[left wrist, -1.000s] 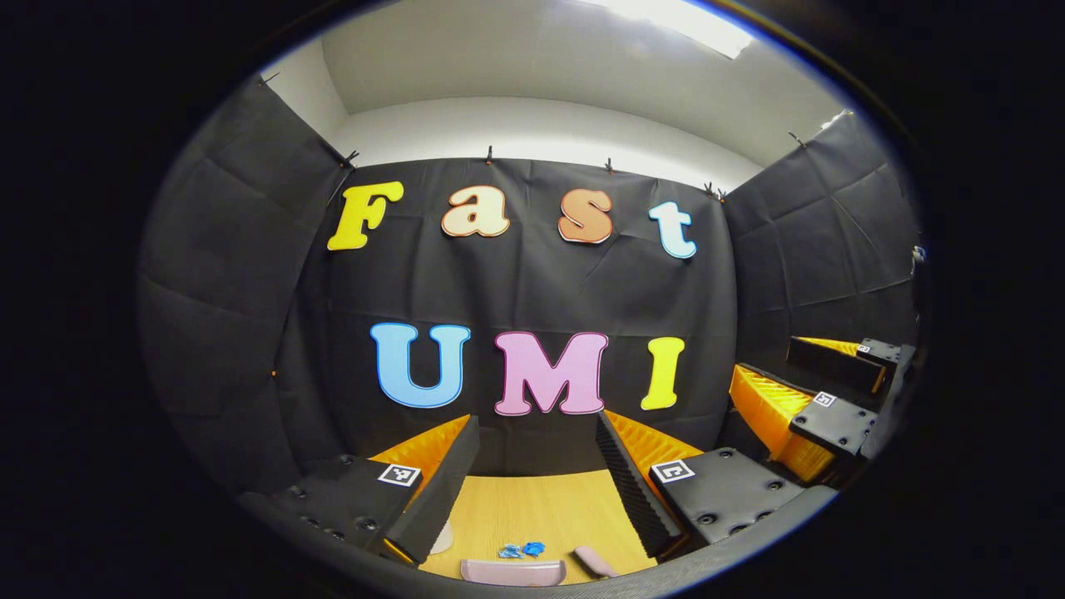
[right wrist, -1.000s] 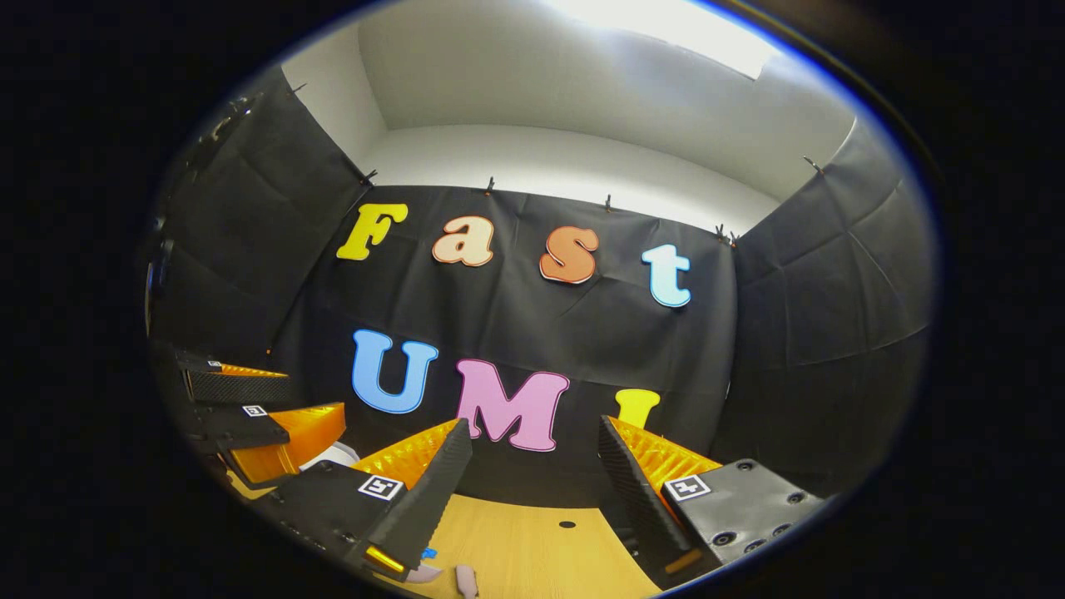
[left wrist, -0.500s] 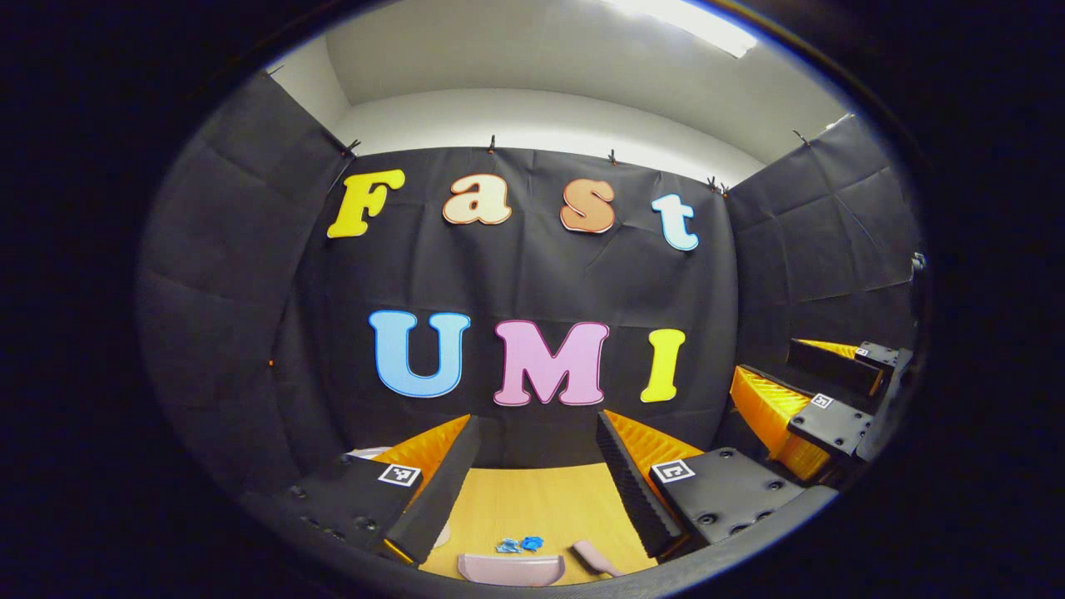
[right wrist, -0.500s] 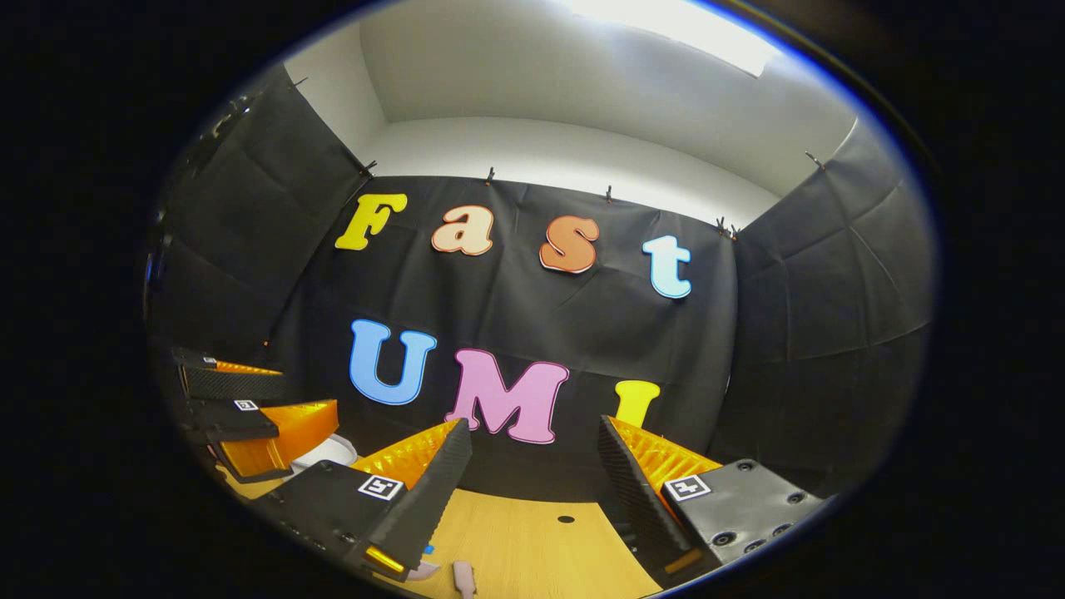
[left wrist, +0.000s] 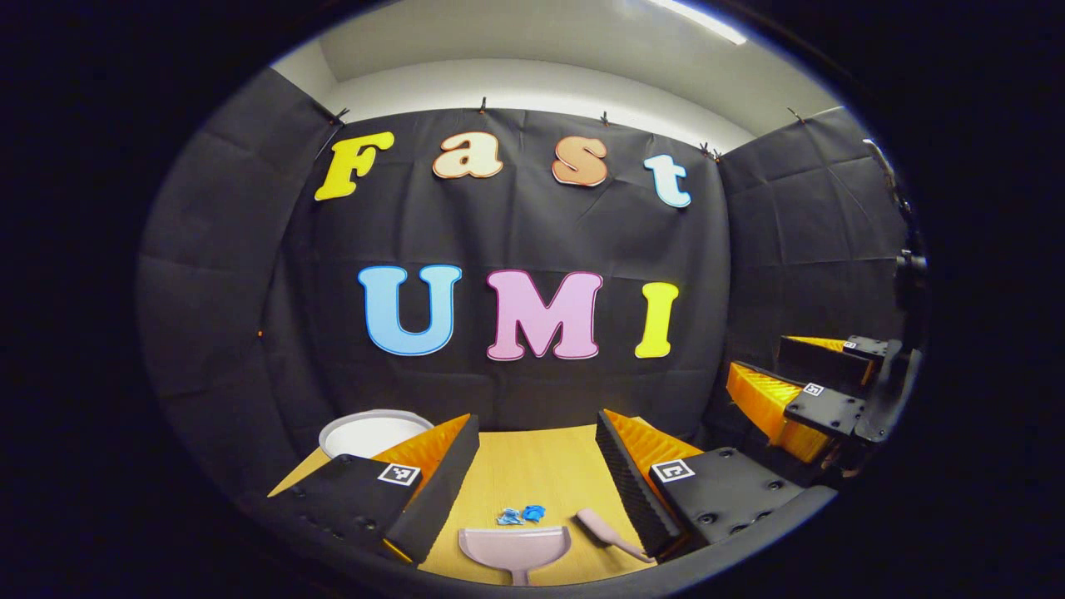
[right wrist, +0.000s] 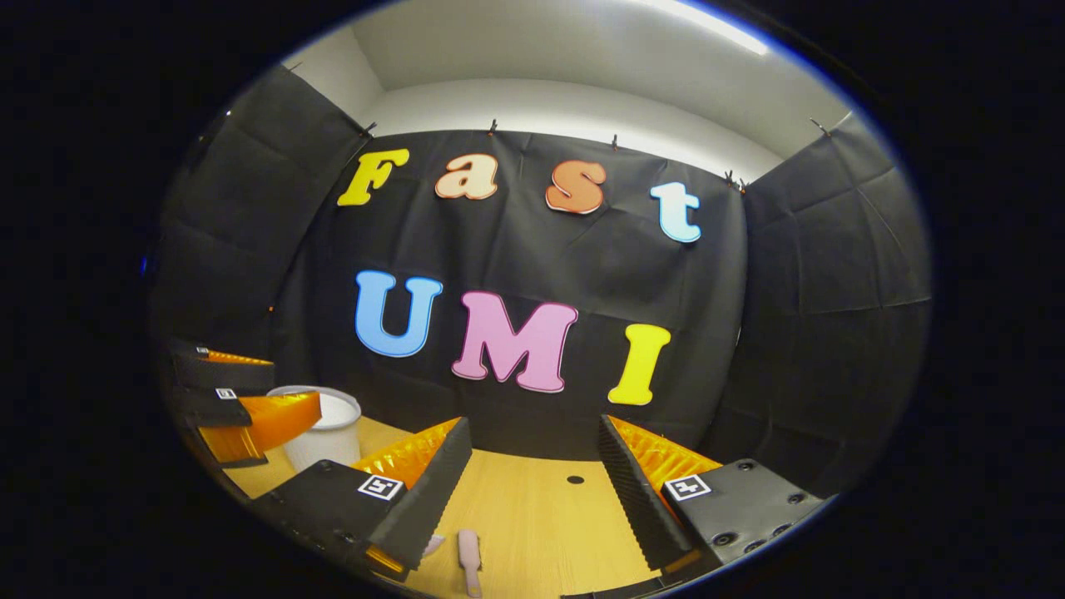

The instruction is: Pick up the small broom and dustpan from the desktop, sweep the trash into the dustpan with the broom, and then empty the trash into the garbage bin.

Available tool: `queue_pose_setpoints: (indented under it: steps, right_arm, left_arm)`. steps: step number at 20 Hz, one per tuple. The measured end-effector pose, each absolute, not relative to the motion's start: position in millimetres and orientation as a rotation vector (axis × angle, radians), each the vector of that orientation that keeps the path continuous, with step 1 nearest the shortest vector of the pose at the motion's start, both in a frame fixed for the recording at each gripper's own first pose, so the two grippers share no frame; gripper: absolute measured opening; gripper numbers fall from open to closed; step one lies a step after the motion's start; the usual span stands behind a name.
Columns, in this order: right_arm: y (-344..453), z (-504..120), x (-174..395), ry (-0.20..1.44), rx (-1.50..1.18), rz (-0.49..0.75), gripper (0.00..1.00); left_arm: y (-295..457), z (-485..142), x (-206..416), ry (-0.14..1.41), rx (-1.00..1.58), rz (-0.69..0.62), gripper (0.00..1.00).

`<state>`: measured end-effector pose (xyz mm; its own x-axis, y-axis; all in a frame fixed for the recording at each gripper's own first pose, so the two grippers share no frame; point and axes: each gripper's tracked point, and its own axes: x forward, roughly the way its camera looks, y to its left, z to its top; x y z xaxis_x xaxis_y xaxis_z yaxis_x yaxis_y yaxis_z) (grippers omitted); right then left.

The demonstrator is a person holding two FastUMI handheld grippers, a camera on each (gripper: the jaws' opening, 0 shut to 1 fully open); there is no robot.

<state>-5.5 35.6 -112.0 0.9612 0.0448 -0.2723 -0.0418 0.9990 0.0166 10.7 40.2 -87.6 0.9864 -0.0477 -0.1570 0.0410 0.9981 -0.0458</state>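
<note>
On the wooden desktop [left wrist: 541, 474] a pink dustpan [left wrist: 514, 550] lies close in front of my left gripper [left wrist: 537, 466], which hangs open above it with nothing between its fingers. Blue scraps of trash [left wrist: 522, 515] lie just beyond the dustpan. A small pink broom [left wrist: 607, 534] rests to their right, and it also shows as the broom [right wrist: 470, 559] at the bottom of the right gripper view. My right gripper [right wrist: 532, 474] is open and empty above the desktop [right wrist: 541, 516]. A white garbage bin [left wrist: 370, 433] stands at the back left, seen as the bin [right wrist: 326, 437] in the right gripper view.
The right gripper [left wrist: 819, 391] shows off to the right in the left gripper view, and the left gripper [right wrist: 237, 399] shows at the left of the right gripper view beside the bin. A small dark hole [right wrist: 575, 480] marks the desktop near the black cloth wall.
Both views have tilted downward, so more of the desktop shows. The bin, the whole dustpan and more of the broom have come into sight. Both grippers stay open.
</note>
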Motion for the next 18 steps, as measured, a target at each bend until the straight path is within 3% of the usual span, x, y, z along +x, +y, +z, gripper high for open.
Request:
queue_pose_setpoints:
  steps: [12, 14, 17, 18]
  right_arm:
    - [49, -137, 11, 0.339, 0.037, 0.055, 0.97]
    - [62, -164, 11, 0.428, 0.059, 0.085, 0.98]
    - [88, -246, -2, 0.723, 0.128, 0.14, 0.98]
    - [94, -281, -15, 0.863, 0.145, 0.147, 0.98]
  left_arm:
    - [36, -119, 27, 0.27, -0.045, -0.066, 0.83]
    - [33, -150, 30, 0.393, -0.05, -0.109, 0.83]
    - [33, -227, 33, 0.686, -0.127, -0.147, 0.83]
    - [33, -259, 31, 0.86, -0.153, -0.159, 0.83]
